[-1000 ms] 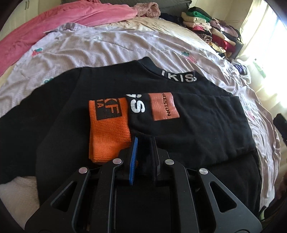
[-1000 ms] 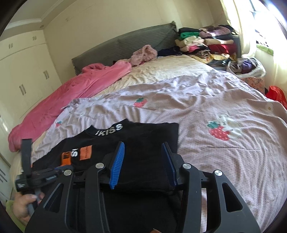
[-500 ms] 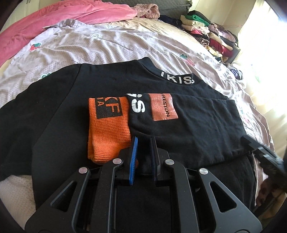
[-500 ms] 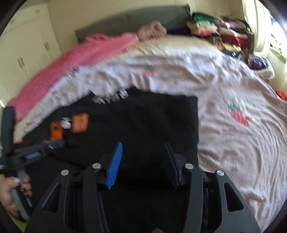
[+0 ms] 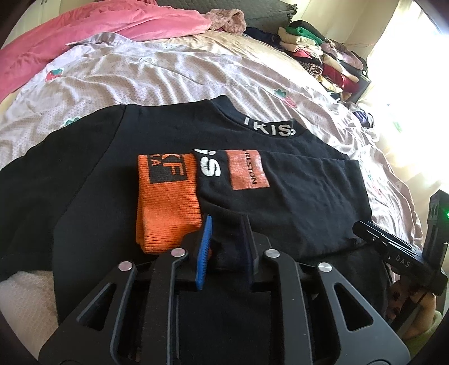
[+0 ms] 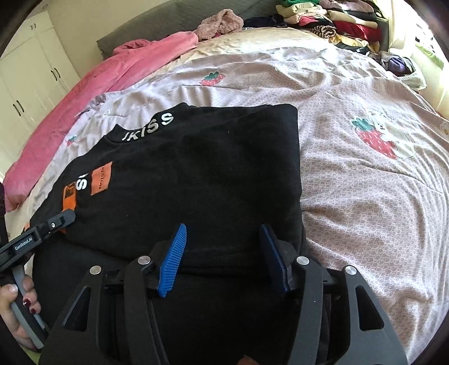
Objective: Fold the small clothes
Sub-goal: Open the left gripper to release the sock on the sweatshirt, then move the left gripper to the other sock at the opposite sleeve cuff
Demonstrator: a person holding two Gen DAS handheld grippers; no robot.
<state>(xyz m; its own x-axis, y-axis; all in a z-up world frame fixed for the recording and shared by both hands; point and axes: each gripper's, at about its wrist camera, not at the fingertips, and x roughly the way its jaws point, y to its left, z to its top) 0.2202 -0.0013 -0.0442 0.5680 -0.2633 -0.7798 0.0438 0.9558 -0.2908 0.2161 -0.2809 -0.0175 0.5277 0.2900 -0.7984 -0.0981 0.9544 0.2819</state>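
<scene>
A black sweatshirt (image 5: pixel 174 134) with a white-lettered collar lies on the bed. Its right sleeve with the orange cuff (image 5: pixel 165 202) is folded across the chest. My left gripper (image 5: pixel 226 224) sits low over the sleeve just below the cuff, jaws now a little apart with black cloth between them. My right gripper (image 6: pixel 223 233) is open over the folded right side of the sweatshirt (image 6: pixel 196 174), near its lower fold edge. The left gripper (image 6: pixel 60 221) shows at the left of the right wrist view. The right gripper (image 5: pixel 362 227) shows at the right of the left wrist view.
The bed has a pale pink strawberry-print cover (image 6: pixel 364 157). A pink blanket (image 5: pixel 98 31) lies at the far left. A stack of folded clothes (image 6: pixel 331 22) stands at the far right corner. White wardrobe doors (image 6: pixel 31 75) stand at left.
The left jaws have opened slightly from their tighter pinch on the sleeve. The right gripper has moved down and closer over the sweatshirt, still open.
</scene>
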